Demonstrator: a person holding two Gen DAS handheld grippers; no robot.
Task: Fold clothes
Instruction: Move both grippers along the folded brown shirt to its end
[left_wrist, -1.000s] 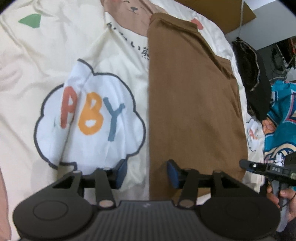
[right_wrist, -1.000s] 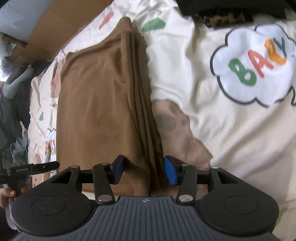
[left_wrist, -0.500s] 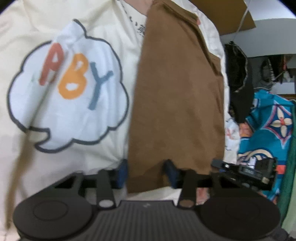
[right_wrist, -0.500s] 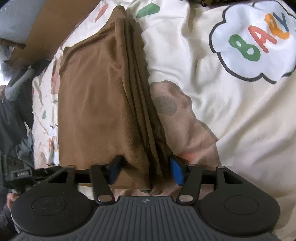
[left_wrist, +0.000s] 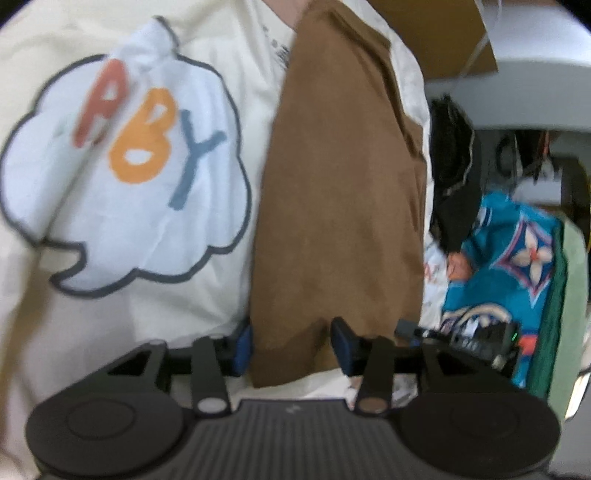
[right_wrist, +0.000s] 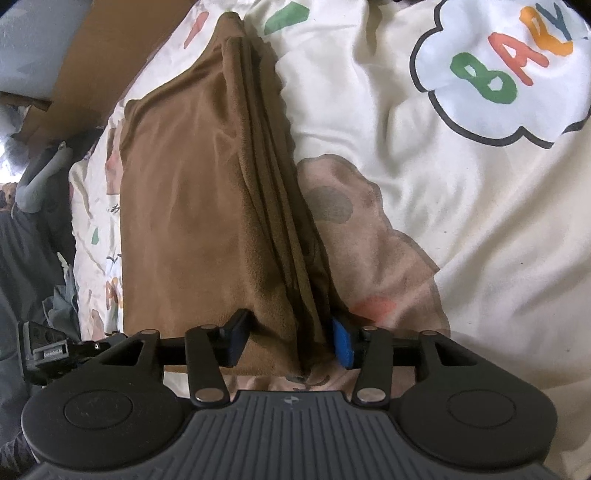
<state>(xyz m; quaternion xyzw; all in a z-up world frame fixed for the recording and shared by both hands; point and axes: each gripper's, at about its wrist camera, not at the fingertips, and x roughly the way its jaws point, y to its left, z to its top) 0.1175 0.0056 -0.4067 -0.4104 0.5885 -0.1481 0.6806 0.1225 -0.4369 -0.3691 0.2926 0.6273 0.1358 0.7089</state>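
Note:
A brown garment lies folded into a long strip on the cream bedspread. My left gripper straddles its near left corner. Its jaws are opening and the cloth lies flat between the blue pads. From the other end, the same garment shows stacked fold layers along its right side. My right gripper straddles that layered edge near the hem. Its jaws are opening too, with one pad over the cloth and the other beside the fold. Neither gripper bunches or lifts the cloth.
The bedspread carries a white cloud print with coloured letters and a bear print. A black garment and teal patterned fabric lie past the bed's edge. Cardboard leans behind.
The left gripper sank and tilted toward the garment's near corner, which now sits between its jaws. Both grippers' jaws narrowed, then widened again. The right gripper barely moved.

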